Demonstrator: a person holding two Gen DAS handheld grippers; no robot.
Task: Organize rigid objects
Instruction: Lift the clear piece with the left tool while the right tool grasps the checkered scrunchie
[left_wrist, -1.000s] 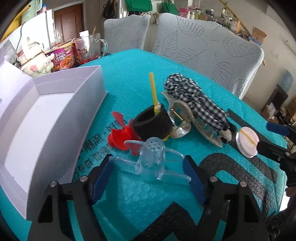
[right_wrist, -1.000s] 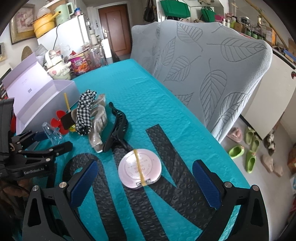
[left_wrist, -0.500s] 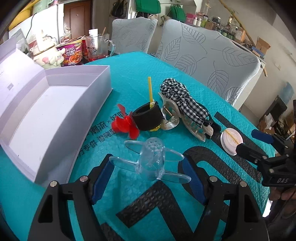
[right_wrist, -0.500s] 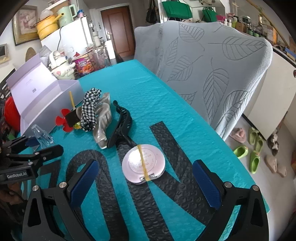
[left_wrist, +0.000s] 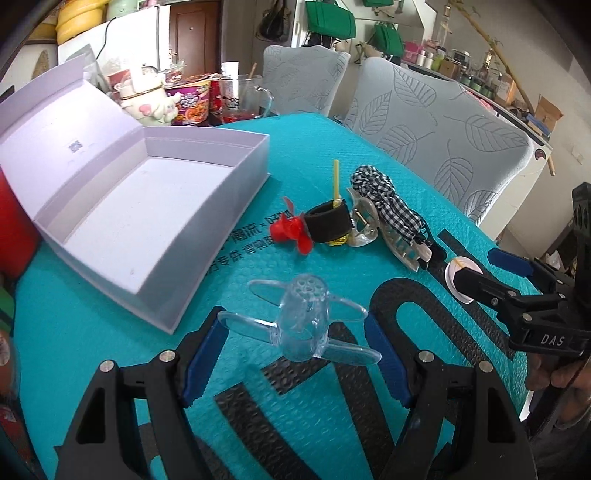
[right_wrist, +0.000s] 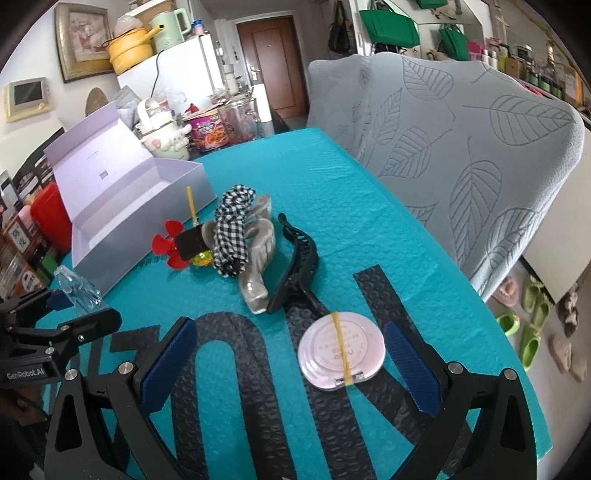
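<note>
Flanking clear clip (left_wrist: 304, 321): box (left_wrist: 155, 236), clip pile (left_wrist: 369, 221).

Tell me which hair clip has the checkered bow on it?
The see-through grey claw clip, in the middle of the pile. The black-and-white bow lies on top of it. The black clip beside it is bare.

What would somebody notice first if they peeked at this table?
Probably the clear plastic clip, held up between the left tool's blue pads, just right of the open white box. Next, the pink round compact with a yellow band, lying on the teal mat between the right tool's open pads.
</note>
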